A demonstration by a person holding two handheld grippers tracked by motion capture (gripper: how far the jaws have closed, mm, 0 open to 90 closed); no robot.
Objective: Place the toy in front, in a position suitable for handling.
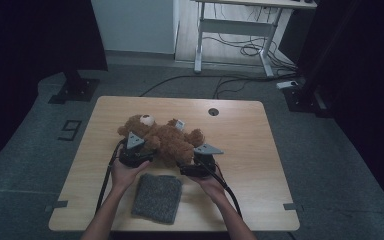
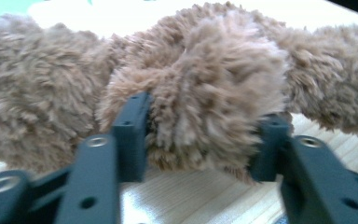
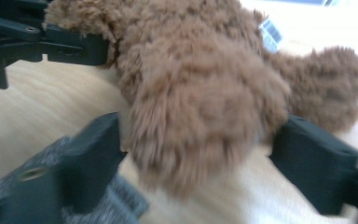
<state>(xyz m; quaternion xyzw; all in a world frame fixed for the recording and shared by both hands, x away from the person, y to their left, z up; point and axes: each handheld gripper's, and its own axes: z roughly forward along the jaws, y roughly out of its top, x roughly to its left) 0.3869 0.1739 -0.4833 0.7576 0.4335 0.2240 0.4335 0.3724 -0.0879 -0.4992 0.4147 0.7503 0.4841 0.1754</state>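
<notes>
A brown teddy bear (image 1: 162,137) lies on its back on the wooden table (image 1: 245,135), head to the left. My left gripper (image 1: 145,147) holds one of its arms: in the left gripper view the jaws press into the fur on both sides of the paw (image 2: 205,84), with the gripper (image 2: 203,135) shut on it. My right gripper (image 1: 189,159) has a leg of the bear (image 3: 200,93) between its jaws, which touch the fur on each side, gripper (image 3: 196,140) shut on it. The left gripper (image 3: 51,42) also shows at the top left of the right gripper view.
A grey knitted cloth (image 1: 157,197) lies flat near the table's front edge, between the person's forearms, also seen as the cloth (image 3: 126,200). A cable hole (image 1: 213,111) sits at the back. A white tag (image 3: 271,33) sticks out of the bear.
</notes>
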